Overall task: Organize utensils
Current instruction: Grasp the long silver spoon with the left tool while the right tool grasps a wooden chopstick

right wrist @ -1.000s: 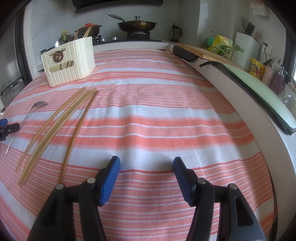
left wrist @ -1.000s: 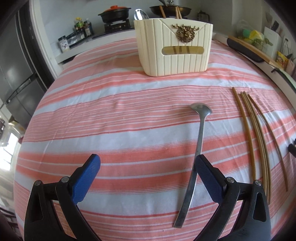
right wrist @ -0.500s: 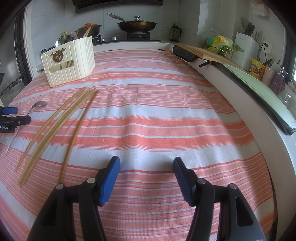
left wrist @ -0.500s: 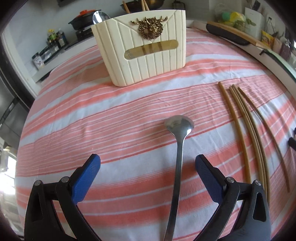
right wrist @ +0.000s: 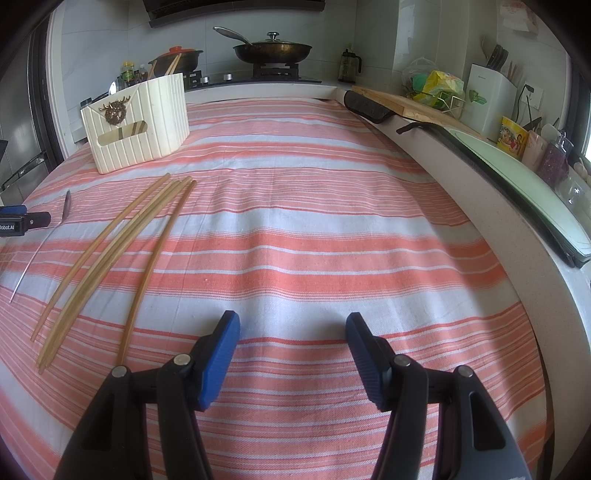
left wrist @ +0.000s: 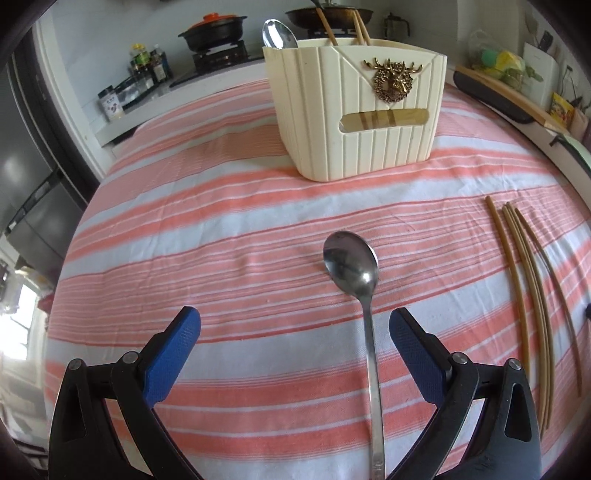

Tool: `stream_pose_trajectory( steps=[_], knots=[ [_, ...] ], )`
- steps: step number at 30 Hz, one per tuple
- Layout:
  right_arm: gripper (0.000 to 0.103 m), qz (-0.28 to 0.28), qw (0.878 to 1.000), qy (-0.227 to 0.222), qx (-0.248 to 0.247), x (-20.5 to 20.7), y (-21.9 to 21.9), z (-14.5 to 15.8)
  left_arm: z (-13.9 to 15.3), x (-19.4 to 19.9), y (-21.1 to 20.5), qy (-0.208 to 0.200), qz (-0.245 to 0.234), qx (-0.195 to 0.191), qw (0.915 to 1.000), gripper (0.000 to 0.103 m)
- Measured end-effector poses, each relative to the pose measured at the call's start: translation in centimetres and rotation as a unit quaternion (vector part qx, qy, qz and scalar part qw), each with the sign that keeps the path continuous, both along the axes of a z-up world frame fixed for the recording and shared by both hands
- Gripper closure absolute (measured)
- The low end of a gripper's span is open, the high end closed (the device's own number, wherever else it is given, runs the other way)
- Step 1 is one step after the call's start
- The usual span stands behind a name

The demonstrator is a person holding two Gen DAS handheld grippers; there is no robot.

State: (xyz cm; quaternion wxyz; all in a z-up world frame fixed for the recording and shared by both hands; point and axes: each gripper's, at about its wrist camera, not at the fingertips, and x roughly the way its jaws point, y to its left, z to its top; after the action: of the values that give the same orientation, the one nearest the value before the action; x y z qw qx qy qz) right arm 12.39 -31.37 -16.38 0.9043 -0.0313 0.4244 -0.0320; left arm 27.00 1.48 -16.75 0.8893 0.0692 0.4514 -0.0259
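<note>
A steel spoon [left wrist: 352, 269] lies on the striped cloth, its handle running back between the open jaws of my left gripper [left wrist: 294, 349]; the jaws do not touch it. The spoon also shows in the right wrist view [right wrist: 66, 206]. A cream utensil holder [left wrist: 354, 110] stands beyond it with a spoon and chopsticks inside. Several loose wooden chopsticks [left wrist: 532, 295] lie to the right of the spoon. My right gripper [right wrist: 291, 350] is open and empty, low over the cloth, to the right of the chopsticks [right wrist: 110, 251].
A stove with a pan [right wrist: 273, 50] and a pot [left wrist: 212, 31] stands behind the table. Spice bottles [left wrist: 147, 66] sit at the back left. A cutting board [right wrist: 406, 103] and counter items line the right edge. A fridge [left wrist: 29, 184] is at left.
My left gripper has moved forward along the spoon handle, so the spoon bowl and the holder look closer. The right gripper has not moved.
</note>
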Motion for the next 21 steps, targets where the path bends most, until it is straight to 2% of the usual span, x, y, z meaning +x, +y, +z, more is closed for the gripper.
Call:
stream_pose_trajectory(
  steps=[2, 5, 8, 10, 13, 14, 18, 21],
  knots=[
    [0.042, 0.0, 1.0, 0.0, 0.0, 0.0, 0.0, 0.0, 0.3, -1.0, 0.7, -0.003, 0.004, -0.025, 0.9997, 0.001],
    [0.042, 0.0, 1.0, 0.0, 0.006, 0.0, -0.2, 0.0, 0.4, -3.1, 1.9, 0.007, 0.003, -0.093, 0.9957, 0.001],
    [0.042, -0.003, 0.999, -0.005, 0.041, -0.1, -1.1, 0.3, 0.3, -5.4, 2.3, 0.014, -0.012, -0.136, 0.9906, 0.001],
    [0.042, -0.012, 0.997, -0.006, 0.079, -0.3, -1.6, 1.3, 0.4, -6.7, 2.4, 0.012, -0.023, -0.142, 0.9895, 0.001],
    [0.042, 0.028, 0.994, -0.005, 0.101, -0.6, 0.2, 3.5, 0.2, -7.9, 2.5, 0.009, -0.026, -0.147, 0.9888, 0.001],
    [0.042, 0.043, 0.994, 0.003, 0.1, -0.4, 1.3, 4.0, 0.1, -8.0, 2.5, 0.009, -0.025, -0.149, 0.9885, 0.001],
    [0.058, 0.086, 0.991, 0.053, 0.089, 0.9, 5.0, 3.8, -0.1, -8.0, 2.3, 0.012, -0.025, -0.155, 0.9876, 0.001],
    [0.06, 0.11, 0.989, 0.091, 0.044, 2.3, 7.2, 2.1, -0.1, -8.0, 1.8, 0.014, -0.04, -0.143, 0.9889, 0.001]
  ],
)
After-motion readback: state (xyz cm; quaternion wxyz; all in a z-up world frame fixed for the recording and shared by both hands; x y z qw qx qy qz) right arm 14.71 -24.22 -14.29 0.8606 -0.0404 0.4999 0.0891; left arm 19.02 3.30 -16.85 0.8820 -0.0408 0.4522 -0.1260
